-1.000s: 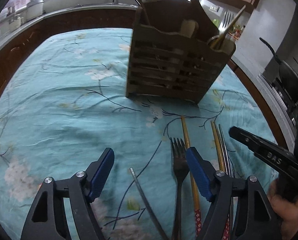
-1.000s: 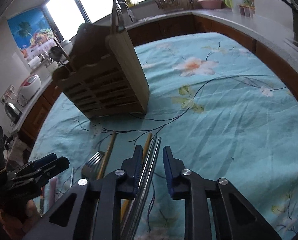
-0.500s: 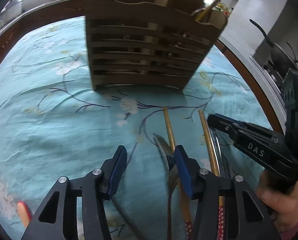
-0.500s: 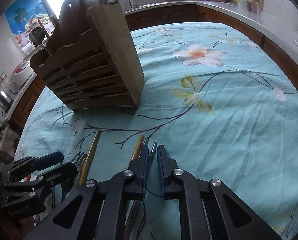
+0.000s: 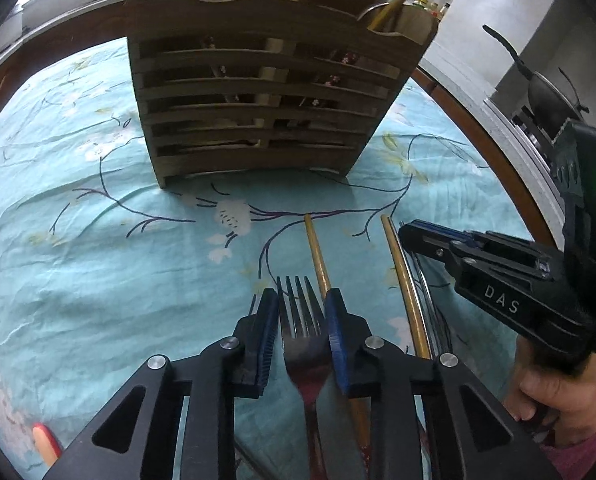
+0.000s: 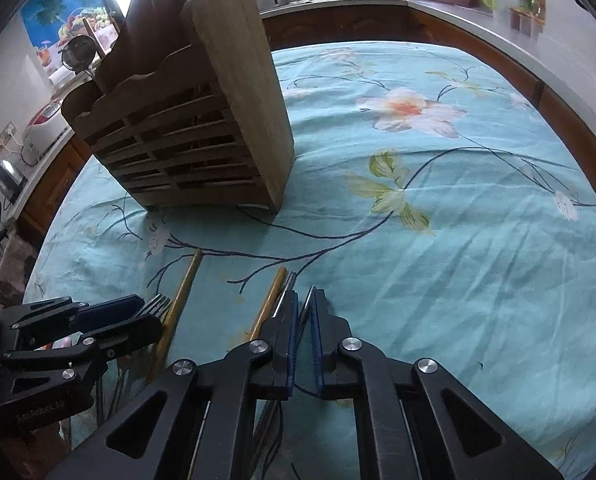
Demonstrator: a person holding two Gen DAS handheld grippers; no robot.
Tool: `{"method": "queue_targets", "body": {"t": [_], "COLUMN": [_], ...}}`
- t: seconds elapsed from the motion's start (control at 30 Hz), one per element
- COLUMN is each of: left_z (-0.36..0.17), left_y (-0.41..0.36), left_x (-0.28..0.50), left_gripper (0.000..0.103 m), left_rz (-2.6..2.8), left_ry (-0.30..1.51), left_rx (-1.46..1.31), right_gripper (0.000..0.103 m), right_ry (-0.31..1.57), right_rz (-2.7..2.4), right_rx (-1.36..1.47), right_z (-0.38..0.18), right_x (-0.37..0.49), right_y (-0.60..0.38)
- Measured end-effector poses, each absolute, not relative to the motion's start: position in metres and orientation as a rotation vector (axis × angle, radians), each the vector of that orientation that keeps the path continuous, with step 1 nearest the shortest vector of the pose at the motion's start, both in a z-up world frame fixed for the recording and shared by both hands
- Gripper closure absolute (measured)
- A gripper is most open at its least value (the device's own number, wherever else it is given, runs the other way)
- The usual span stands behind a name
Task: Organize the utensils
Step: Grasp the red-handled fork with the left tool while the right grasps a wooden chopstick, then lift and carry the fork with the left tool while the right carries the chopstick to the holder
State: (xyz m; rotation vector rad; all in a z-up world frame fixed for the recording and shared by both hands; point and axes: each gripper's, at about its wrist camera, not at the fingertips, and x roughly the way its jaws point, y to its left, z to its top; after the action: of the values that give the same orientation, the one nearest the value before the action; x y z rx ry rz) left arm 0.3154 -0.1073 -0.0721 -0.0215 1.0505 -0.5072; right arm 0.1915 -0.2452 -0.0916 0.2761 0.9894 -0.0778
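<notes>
A steel fork (image 5: 302, 346) lies on the teal cloth, tines toward the wooden utensil holder (image 5: 266, 100). My left gripper (image 5: 301, 300) straddles the fork's head; its jaws are closing and the blue pads (image 5: 269, 332) touch both edges. My right gripper (image 6: 305, 300) is shut on a thin metal chopstick (image 6: 306, 300). A second metal chopstick (image 6: 288, 285) lies just left of it. Two wooden chopsticks (image 5: 315, 248) (image 5: 397, 264) lie between the grippers. In the left wrist view the right gripper (image 5: 411, 234) reaches in from the right. The right wrist view shows the left gripper (image 6: 146, 312) and the fork's tines (image 6: 157, 303).
The holder (image 6: 202, 128) stands just beyond the utensils and holds several utensils. A person's hand (image 5: 553, 396) grips the right tool. A wok (image 5: 545, 92) sits on a stove past the table's right edge. A red-tipped object (image 5: 44, 440) lies at bottom left.
My left gripper moved forward over the fork and its jaws narrowed from wide apart to the fork's edges. The right jaws closed from a small gap onto the metal chopstick.
</notes>
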Motion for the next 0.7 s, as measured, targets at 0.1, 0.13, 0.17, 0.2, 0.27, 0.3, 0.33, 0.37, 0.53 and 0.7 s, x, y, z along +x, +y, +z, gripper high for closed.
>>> {"method": "queue_targets", "body": {"t": [0.1, 0.13, 0.17, 0.2, 0.27, 0.3, 0.33, 0.37, 0.53, 0.7], "left_z": [-0.071, -0.07, -0.069, -0.067, -0.063, -0.061, -0.058, -0.055, -0.037, -0.015], "left_y": [-0.105, -0.102, -0.099, -0.095, -0.087, -0.083, -0.08, -0.077, -0.062, -0.045], "left_x": [0.313, 0.312, 0.311, 0.309, 0.305, 0.303, 0.301, 0.298, 0.281, 0.261], "left_gripper": [0.083, 0.083, 0.083, 0.083, 0.083, 0.083, 0.083, 0.083, 0.083, 0.084], "left_rz": [-0.509, -0.505, -0.501, -0.499, -0.496, -0.493, -0.49, -0.486, -0.476, -0.472], "left_ry": [1.047, 1.047, 1.044, 1.04, 1.031, 1.024, 1.018, 1.009, 0.963, 0.923], "left_rx": [-0.02, -0.026, -0.034, -0.045, -0.071, -0.086, -0.094, -0.101, -0.12, -0.125], "right_gripper": [0.098, 0.098, 0.097, 0.097, 0.098, 0.098, 0.098, 0.098, 0.099, 0.099], "right_ry": [0.994, 0.994, 0.991, 0.99, 0.977, 0.972, 0.962, 0.952, 0.902, 0.845], "right_rz": [-0.076, -0.076, -0.074, -0.075, -0.068, -0.068, -0.07, -0.067, -0.059, -0.048], "right_rx": [0.262, 0.258, 0.262, 0.276, 0.312, 0.319, 0.322, 0.327, 0.339, 0.352], "right_z": [-0.092, -0.092, -0.092, -0.092, -0.09, -0.088, -0.086, -0.083, -0.064, -0.041], "right_x": [0.193, 0.193, 0.192, 0.191, 0.187, 0.186, 0.183, 0.179, 0.166, 0.154], "right_y": [-0.243, -0.242, -0.242, -0.243, -0.246, -0.247, -0.246, -0.246, -0.247, -0.245]}}
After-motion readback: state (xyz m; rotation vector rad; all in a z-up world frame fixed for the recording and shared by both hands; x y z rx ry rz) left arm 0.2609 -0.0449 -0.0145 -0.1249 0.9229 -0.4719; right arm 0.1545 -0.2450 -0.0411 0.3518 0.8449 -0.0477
